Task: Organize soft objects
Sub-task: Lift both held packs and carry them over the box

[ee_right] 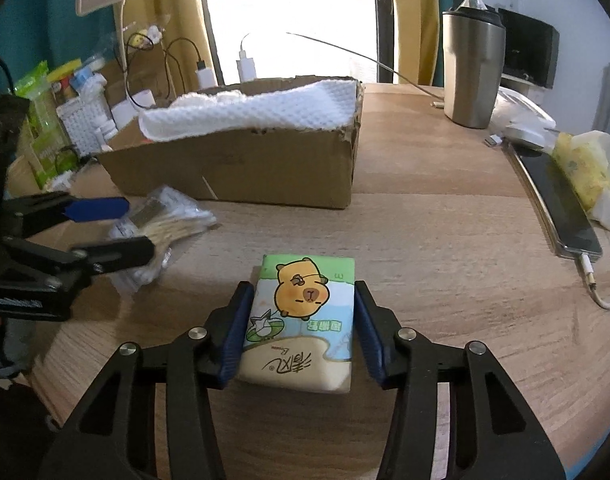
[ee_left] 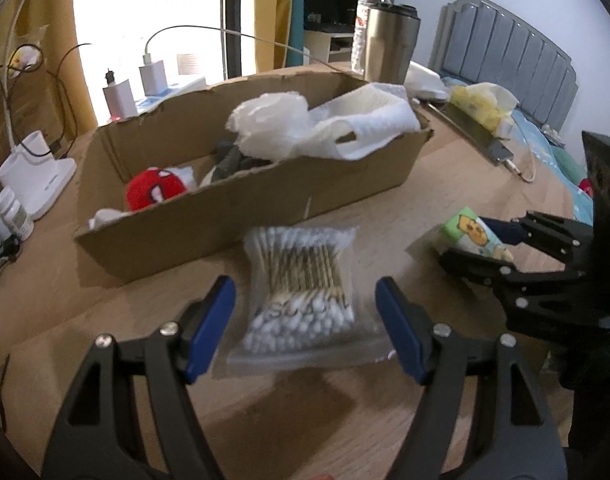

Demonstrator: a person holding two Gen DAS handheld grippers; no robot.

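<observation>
A clear bag of cotton swabs (ee_left: pixel 301 292) lies on the wooden table, between the spread fingers of my left gripper (ee_left: pixel 305 304), which is open and not touching it. It also shows in the right wrist view (ee_right: pixel 161 224). A green tissue pack with a cartoon capybara (ee_right: pixel 301 320) lies between the fingers of my right gripper (ee_right: pixel 303 312); the pads sit close at both sides, with a small gap on the right. The pack also shows in the left wrist view (ee_left: pixel 471 236). A cardboard box (ee_left: pixel 233 200) behind holds a white towel (ee_left: pixel 361 128), a plastic bag and a red plush (ee_left: pixel 155 190).
A steel tumbler (ee_right: pixel 471 68) and water bottle stand at the back. A phone on a cable (ee_right: pixel 561 208) and a yellow tissue pack (ee_right: pixel 589 172) lie at the right. Chargers, a lamp base (ee_left: pixel 37 176) and small bottles crowd the left edge.
</observation>
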